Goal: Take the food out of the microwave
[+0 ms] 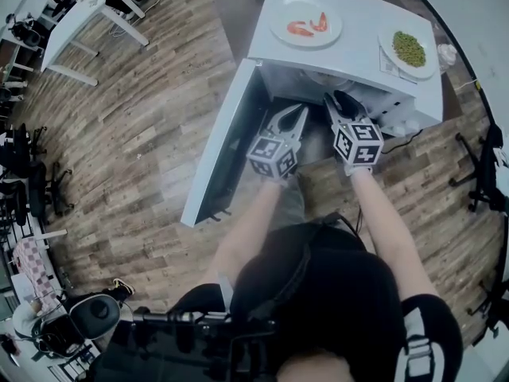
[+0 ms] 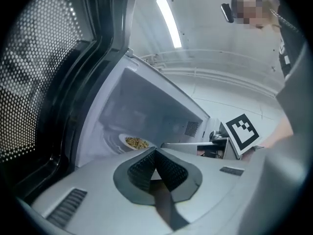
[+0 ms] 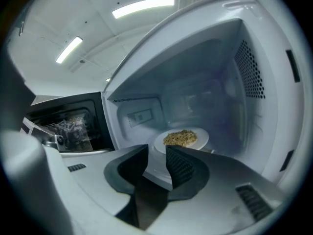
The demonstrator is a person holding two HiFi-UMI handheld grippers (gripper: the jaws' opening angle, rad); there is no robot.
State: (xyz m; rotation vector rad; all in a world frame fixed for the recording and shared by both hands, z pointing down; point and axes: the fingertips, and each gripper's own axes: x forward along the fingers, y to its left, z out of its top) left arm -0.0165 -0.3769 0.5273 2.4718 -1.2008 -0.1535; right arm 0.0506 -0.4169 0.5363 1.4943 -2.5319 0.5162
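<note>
The round white plate of yellow-brown crumbly food (image 3: 181, 138) sits on the floor of the white box microwave (image 1: 358, 42), about the middle of the cavity and clear of both side walls. The dark-lined door (image 1: 219, 146) stands swung wide at the cavity's left edge.

The right gripper (image 3: 156, 153) is at the mouth of the cavity with its 2 jaws apart. The plate's near rim shows through the gap, but no pad presses on it, and whether the tips have reached the rim cannot be told. The left gripper (image 2: 155, 153) has its jaws together on nothing and points in level from the door side, with the plate ahead of it.

The step in hand looks like the reach for the plate. To do it well:

1. Slide the right gripper in low, so that 1 jaw passes under the rim and 1 over it.
2. Close on the rim only, away from the food.
3. Keep the plate level and draw it straight out over the front edge of the cavity floor.
4. Bring the left gripper under the far side as a support if the plate sags. A single pinch on the rim may let it tip and spill.
</note>
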